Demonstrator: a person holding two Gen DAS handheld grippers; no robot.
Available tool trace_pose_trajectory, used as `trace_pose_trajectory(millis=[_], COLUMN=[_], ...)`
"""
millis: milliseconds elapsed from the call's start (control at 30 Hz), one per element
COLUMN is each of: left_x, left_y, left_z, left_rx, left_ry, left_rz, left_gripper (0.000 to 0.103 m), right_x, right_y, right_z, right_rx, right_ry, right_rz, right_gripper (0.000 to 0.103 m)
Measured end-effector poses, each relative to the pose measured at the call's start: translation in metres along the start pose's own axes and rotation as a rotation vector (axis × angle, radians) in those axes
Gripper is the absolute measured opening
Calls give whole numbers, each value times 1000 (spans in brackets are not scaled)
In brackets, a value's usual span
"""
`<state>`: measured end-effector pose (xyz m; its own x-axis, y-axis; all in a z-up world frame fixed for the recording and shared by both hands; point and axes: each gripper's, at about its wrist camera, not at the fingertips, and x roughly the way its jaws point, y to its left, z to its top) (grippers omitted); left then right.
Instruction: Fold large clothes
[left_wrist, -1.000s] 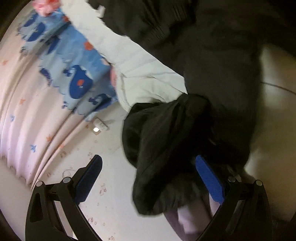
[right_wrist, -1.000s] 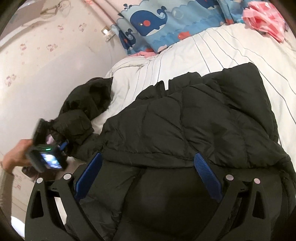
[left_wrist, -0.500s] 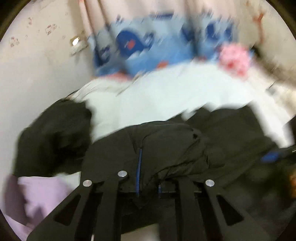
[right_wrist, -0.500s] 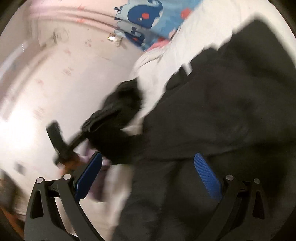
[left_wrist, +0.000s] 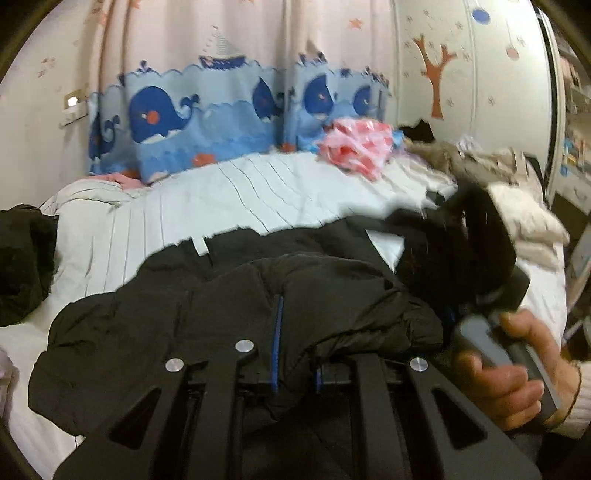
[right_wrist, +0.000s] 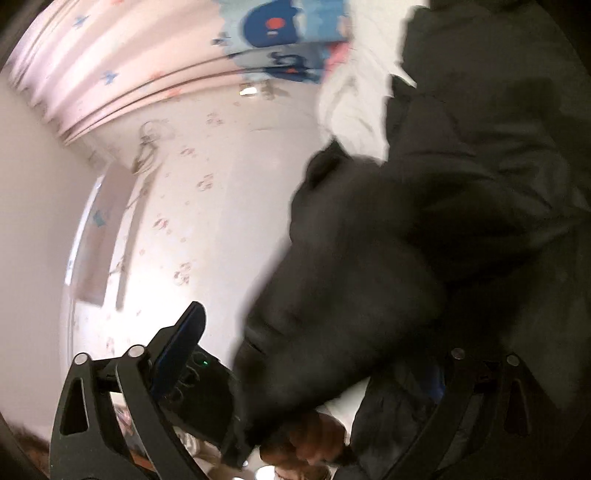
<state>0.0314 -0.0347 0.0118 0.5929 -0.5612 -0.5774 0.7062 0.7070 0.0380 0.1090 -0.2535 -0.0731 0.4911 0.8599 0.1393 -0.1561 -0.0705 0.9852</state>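
Note:
A large black puffer jacket (left_wrist: 258, 295) lies across the striped white bed cover (left_wrist: 229, 192). My left gripper (left_wrist: 295, 354) is shut on a bunched fold of the jacket, held over the garment's near part. In the right wrist view the jacket (right_wrist: 461, 221) fills the right side, blurred. My right gripper (right_wrist: 317, 354) is open, jaws wide apart, with jacket fabric lying between them; its right finger is mostly hidden by cloth. The right gripper body also shows in the left wrist view (left_wrist: 487, 258), held by a hand.
A blue whale-print cushion (left_wrist: 192, 122) and curtain stand at the bed's head. A pink cloth (left_wrist: 354, 147) and a beige pile of clothes (left_wrist: 498, 177) lie at the right. Another dark garment (left_wrist: 22, 258) lies at the left edge. A papered wall (right_wrist: 166, 203) is to the left.
My left gripper closed on the jacket's sleeve fold and carried it over the jacket's body. My right gripper swung left and tilted toward the wall, still open.

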Motion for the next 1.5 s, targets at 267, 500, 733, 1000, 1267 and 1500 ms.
trace_pose_trajectory(millis=[267, 500, 733, 1000, 1267, 1500], left_x=[-61, -142, -84, 96, 96, -32], left_y=[-5, 97, 150, 170, 187, 179], left_z=[-9, 26, 39, -33, -56, -71], left_rx=[73, -181, -381, -267, -335, -379], left_ry=[-4, -192, -176, 312, 358, 292], left_rz=[112, 249, 250, 386, 374, 284], left_gripper=[60, 82, 84, 89, 96, 96], right_x=[1, 11, -14, -77, -93, -142], right_y=[52, 228, 204, -6, -13, 48], right_z=[23, 76, 110, 147, 138, 93], right_rx=[-282, -778, -825, -462, -434, -430], right_ry=[-46, -115, -99, 26, 70, -6], right_rz=[-361, -631, -875, -1018, -1000, -1058], right_gripper=[7, 6, 6, 7, 19, 44])
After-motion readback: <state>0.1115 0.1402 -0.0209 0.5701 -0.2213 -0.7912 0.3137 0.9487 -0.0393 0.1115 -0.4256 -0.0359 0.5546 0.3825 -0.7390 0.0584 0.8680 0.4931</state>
